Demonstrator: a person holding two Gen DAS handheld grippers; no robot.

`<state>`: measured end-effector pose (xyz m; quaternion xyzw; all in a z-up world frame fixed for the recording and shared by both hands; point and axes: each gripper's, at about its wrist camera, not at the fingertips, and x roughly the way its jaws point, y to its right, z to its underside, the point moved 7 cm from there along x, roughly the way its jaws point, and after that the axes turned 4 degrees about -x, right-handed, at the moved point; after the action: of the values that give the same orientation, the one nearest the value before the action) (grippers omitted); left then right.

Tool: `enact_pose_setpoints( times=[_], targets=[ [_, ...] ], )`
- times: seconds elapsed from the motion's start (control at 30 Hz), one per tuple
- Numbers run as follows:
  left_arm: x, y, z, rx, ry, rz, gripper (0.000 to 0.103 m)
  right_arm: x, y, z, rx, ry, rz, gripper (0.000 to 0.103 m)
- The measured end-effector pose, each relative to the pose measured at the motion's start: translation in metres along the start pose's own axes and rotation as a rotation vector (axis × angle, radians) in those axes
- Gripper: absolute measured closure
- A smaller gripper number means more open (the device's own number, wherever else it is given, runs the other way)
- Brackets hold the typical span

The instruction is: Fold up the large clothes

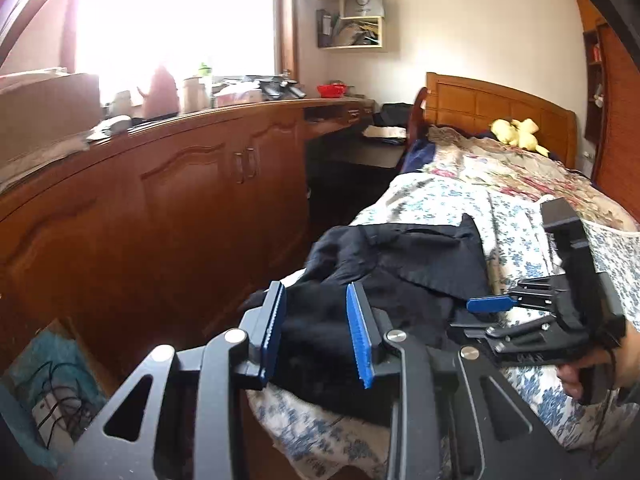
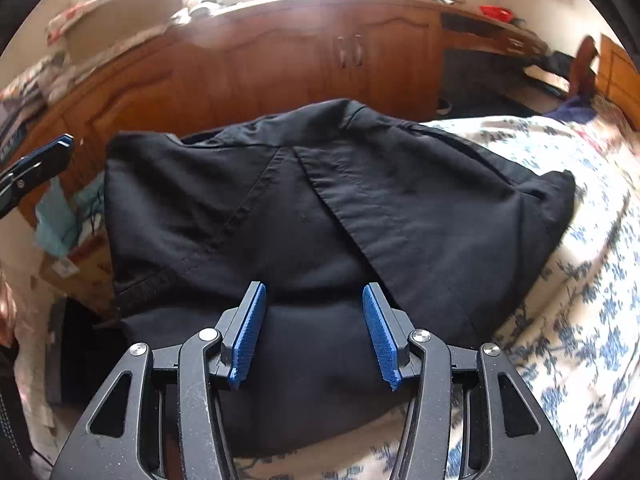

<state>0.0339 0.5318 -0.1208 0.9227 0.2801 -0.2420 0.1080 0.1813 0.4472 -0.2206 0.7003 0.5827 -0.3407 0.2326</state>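
Note:
A black garment (image 1: pixel 400 264) (image 2: pixel 320 200) lies bunched and partly folded at the corner of a bed, with a flap laid across its top. In the left wrist view my left gripper (image 1: pixel 316 292) is open, its blue pads apart over the garment's near edge, with dark cloth showing in the gap. My right gripper (image 2: pixel 314 292) is open too, its jaws wide just above the garment's near fold and nothing pinched. In the left wrist view a hand (image 1: pixel 580 372) holds the right gripper (image 1: pixel 480 316) at the garment's right side. The left gripper's tip (image 2: pixel 36 164) shows at the left edge.
The bed's blue floral quilt (image 1: pixel 440 200) (image 2: pixel 560 280) runs back to a wooden headboard (image 1: pixel 500 108) with a yellow plush toy (image 1: pixel 516 132). A long wooden cabinet (image 1: pixel 180 200) (image 2: pixel 280 52) with a cluttered top lines the far side. A box with cables (image 1: pixel 52 392) sits on the floor.

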Motion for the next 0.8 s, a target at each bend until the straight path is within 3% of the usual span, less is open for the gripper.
enact_pose_setpoints(
  times=[0.07,0.27,0.4,0.67,0.8],
  targets=[
    [0.016,0.004,0.0,0.003,-0.027,0.001,0.073,-0.011,-0.003,-0.001,-0.027,0.017,0.019,0.052],
    [0.06,-0.014,0.031,0.021,-0.154,-0.11,0.073,-0.06,0.004,0.002,-0.045,0.097,0.047,0.052],
    [0.074,-0.02,0.05,0.029,-0.201,-0.14,0.073,-0.087,0.006,0.005,-0.049,0.13,0.053,0.052],
    [0.059,-0.019,0.048,-0.018,-0.184,-0.131,0.073,-0.132,0.006,0.025,-0.045,0.166,0.064,0.052],
    [0.032,-0.008,0.032,-0.012,-0.148,-0.126,0.064,-0.154,0.005,0.032,-0.02,0.195,0.068,0.052]
  ],
)
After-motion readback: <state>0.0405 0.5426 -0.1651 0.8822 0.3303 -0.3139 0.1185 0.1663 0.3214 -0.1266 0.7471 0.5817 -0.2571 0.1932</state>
